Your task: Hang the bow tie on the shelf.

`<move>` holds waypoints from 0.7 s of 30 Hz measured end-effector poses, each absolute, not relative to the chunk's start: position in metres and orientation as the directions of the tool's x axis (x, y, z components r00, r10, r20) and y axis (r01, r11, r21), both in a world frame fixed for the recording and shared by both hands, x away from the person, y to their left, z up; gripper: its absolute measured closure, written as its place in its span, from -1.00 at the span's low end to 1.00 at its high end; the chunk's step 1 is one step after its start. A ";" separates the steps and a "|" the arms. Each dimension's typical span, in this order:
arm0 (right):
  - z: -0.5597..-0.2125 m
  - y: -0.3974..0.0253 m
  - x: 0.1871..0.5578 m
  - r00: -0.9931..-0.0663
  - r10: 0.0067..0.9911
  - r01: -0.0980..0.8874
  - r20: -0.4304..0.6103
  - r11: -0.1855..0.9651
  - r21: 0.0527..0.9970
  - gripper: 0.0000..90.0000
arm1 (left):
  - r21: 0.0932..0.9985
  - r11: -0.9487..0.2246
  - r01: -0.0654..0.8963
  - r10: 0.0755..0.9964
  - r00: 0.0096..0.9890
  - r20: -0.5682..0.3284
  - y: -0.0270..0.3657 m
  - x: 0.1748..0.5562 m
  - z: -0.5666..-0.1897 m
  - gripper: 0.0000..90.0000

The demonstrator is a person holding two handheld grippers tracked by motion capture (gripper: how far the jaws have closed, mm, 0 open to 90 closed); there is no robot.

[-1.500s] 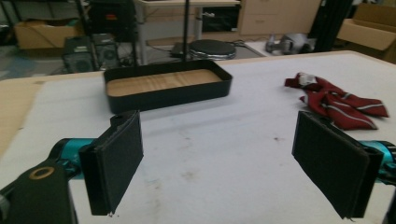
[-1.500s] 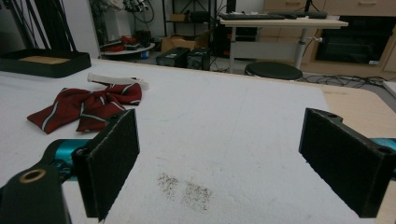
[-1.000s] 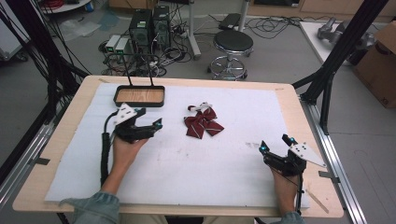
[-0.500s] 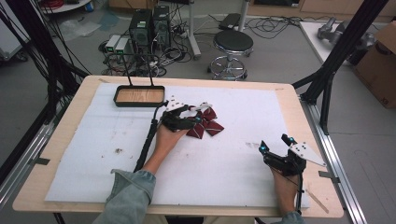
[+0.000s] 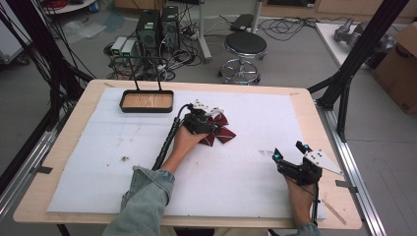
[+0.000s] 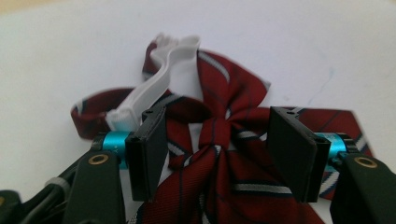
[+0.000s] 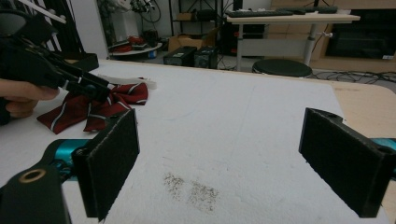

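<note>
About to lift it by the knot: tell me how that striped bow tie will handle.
The bow tie is folded fabric, so its wings will probably droop. It looks light, likely sliding on the white mat if pushed. Its white strap juts loose and may dangle or snag. The left gripper straddles the knot, jaws open.

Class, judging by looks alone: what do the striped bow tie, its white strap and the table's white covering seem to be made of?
Bow tie: woven fabric with a slight sheen, creased and gathered at the knot.
White strap: probably elastic or smooth plastic band; matte, holds a curve.
White covering: likely foam sheet; finely pebbled, matte.
</note>
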State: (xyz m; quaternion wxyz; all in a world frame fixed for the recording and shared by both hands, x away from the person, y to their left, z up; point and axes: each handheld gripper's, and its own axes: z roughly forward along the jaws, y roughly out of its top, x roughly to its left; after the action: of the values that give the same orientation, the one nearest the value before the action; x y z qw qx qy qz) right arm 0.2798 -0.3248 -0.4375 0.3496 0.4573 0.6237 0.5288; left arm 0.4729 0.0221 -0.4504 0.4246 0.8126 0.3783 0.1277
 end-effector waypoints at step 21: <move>-0.438 -0.326 0.281 -0.339 0.939 0.211 0.061 0.013 0.977 -0.75 | 0.864 -0.413 0.288 0.621 0.783 0.036 0.072 0.450 -0.357 0.66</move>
State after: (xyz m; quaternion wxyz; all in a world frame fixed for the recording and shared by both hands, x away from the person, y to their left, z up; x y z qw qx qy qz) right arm 0.2809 -0.3258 -0.4382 0.3434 0.4613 0.6232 0.5300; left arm 0.4497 0.0719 -0.3573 0.4657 0.8213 0.2767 0.1788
